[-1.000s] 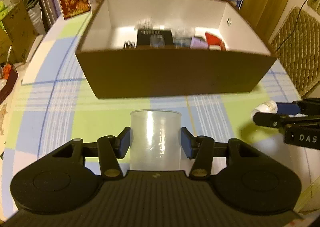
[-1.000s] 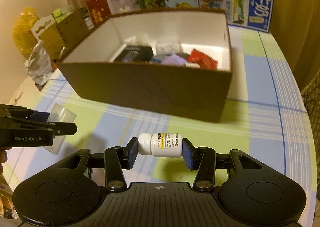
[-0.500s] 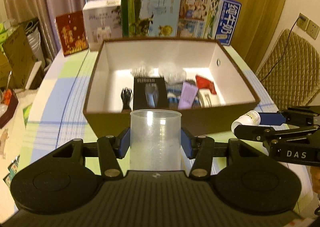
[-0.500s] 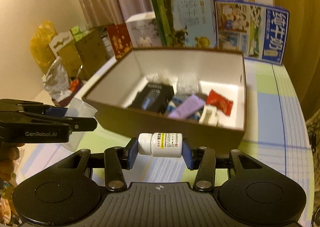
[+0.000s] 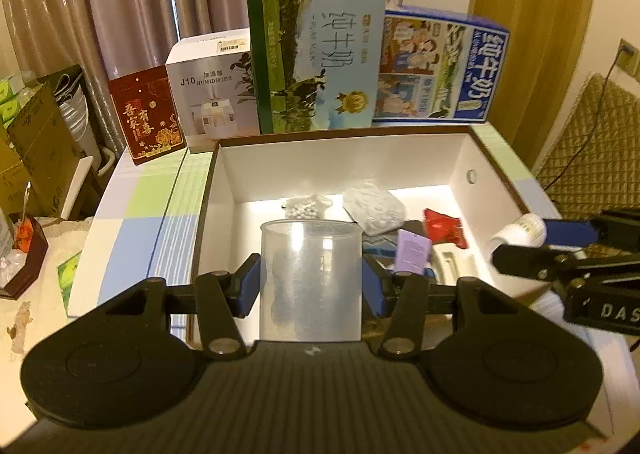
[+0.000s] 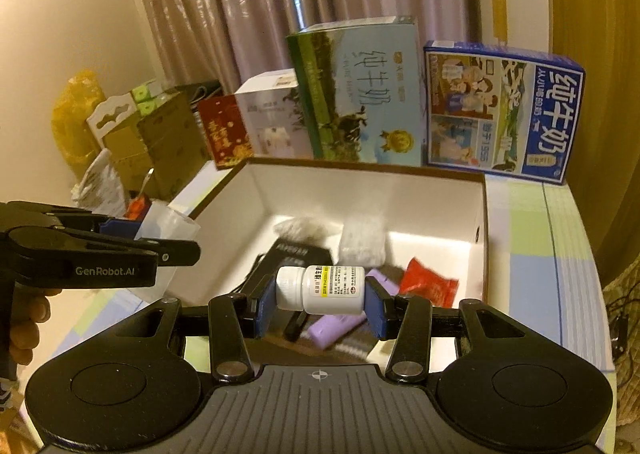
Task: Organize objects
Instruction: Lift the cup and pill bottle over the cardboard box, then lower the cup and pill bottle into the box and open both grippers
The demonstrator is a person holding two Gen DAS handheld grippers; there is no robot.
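Note:
My left gripper (image 5: 311, 286) is shut on a clear plastic cup (image 5: 310, 278), held upright over the near left part of the brown box (image 5: 420, 158). My right gripper (image 6: 320, 304) is shut on a white pill bottle (image 6: 320, 289), lying sideways between the blue pads, above the box's near edge. From the left wrist view the bottle (image 5: 520, 229) shows at the right, over the box's right wall. Inside the white-lined box (image 6: 440, 206) lie a red packet (image 6: 428, 284), a purple packet (image 6: 340, 328), a black box (image 6: 294, 254) and clear bags of small items (image 5: 374, 204).
Milk cartons (image 5: 316, 62) (image 6: 500, 110), a humidifier box (image 5: 212, 90) and a red box (image 5: 146, 114) stand behind the brown box on the checked tablecloth (image 6: 540, 254). Cardboard boxes and bags crowd the left side. A quilted chair (image 5: 592, 150) is at the right.
Both grippers have risen and moved forward, from in front of the box's near wall to above its near edge. Each kept its hold on its object.

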